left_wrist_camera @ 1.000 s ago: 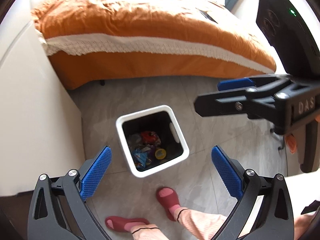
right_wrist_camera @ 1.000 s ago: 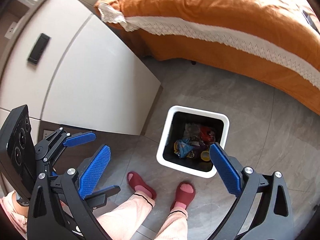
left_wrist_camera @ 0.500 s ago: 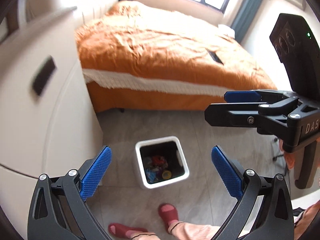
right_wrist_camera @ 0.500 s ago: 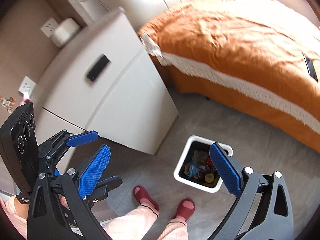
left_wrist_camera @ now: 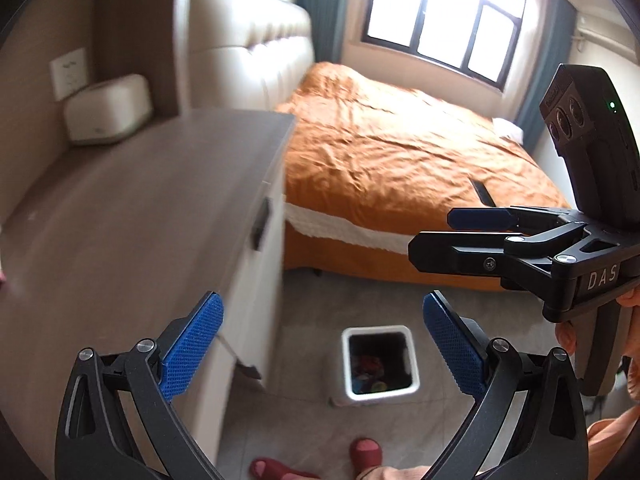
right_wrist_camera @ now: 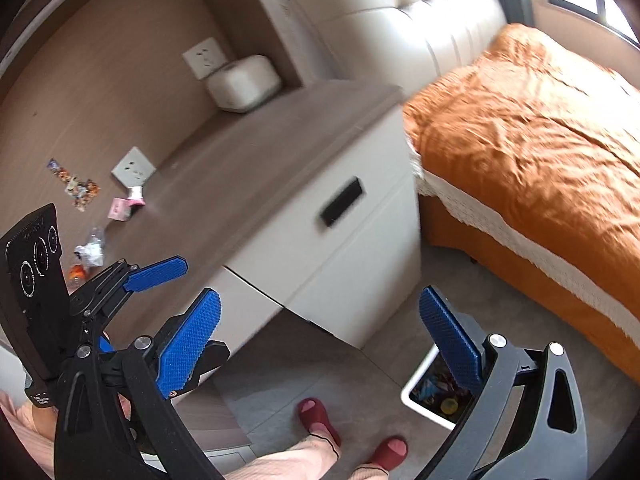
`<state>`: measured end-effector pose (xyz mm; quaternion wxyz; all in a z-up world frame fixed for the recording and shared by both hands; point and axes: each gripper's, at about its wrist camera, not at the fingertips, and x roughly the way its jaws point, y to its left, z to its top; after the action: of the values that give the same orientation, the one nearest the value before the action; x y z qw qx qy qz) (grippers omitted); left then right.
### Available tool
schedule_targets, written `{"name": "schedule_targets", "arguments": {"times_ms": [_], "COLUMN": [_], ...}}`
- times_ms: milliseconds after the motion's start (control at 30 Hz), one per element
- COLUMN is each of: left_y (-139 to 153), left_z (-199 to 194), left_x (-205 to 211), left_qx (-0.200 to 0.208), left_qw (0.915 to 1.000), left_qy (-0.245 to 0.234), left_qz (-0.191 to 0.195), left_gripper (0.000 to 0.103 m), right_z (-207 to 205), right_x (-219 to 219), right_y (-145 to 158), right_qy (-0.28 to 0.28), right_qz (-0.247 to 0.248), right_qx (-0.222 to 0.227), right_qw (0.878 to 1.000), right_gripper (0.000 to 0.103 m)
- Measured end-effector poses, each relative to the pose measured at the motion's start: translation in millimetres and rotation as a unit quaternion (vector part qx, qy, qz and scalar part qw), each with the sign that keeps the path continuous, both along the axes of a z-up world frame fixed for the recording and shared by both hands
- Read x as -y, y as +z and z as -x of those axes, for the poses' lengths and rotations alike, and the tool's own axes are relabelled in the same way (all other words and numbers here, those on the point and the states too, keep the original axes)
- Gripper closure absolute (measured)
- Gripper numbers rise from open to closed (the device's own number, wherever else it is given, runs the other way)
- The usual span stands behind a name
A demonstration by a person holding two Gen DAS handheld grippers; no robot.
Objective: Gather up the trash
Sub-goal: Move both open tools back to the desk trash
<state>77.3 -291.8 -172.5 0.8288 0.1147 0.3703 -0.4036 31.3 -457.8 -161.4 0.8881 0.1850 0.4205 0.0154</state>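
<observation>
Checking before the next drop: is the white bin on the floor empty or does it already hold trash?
Not empty. The white bin stands upright and lidless, with colourful wrappers and a yellow round piece on its bottom in both views. Fill level: cannot tell.

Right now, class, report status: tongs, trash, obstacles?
Left tongs open, empty. Right tongs open, empty. Wrappers lie on cabinet top; bin on floor. Nothing blocking.

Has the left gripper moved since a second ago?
Yes. The left gripper has risen and tilted up: the white bin on the floor now looks smaller and lower between its open fingers.
</observation>
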Motion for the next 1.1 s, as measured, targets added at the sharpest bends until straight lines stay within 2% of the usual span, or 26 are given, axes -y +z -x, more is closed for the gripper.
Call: {"name": "schedule_targets", "arguments": {"times_ms": [233, 500, 600, 867, 1000, 1100], "left_y": [35, 55, 60, 62, 56, 50], "left_z": [-29, -47, -52, -65, -78, -87], "left_x": [-68, -152, -182, -247, -273, -291], "left_qx": [0.032, 0.060, 0.073, 0.113, 0.117, 0.115], "left_qw": [0.9955, 0.9813, 0.9735, 0.9460, 0.9327, 0.9271], "left_qy": [0.088, 0.183, 0.216, 0.300, 0.333, 0.346], "left_qz": [0.012, -0.003, -0.010, -0.049, -0.074, -0.088], "left_gripper": [0.005, 0.005, 0.005, 0.005, 0.005, 0.005], "right_z": [-51, -102, -119, -162, -185, -203], "right_x": [-61, -143, -171, -239, -266, -280], "right_y": [29, 46, 49, 47, 37, 26], "right_qy": [0.078, 0.181, 0.211, 0.267, 0.278, 0.278], "right_qz": [0.001, 0.014, 0.014, 0.011, 0.013, 0.012], "right_qx": [0.039, 0.066, 0.072, 0.073, 0.067, 0.062], "right_qw": [0.996, 0.981, 0.975, 0.961, 0.958, 0.958], "right_gripper": [0.004, 0.004, 0.004, 0.004, 0.004, 0.004]}}
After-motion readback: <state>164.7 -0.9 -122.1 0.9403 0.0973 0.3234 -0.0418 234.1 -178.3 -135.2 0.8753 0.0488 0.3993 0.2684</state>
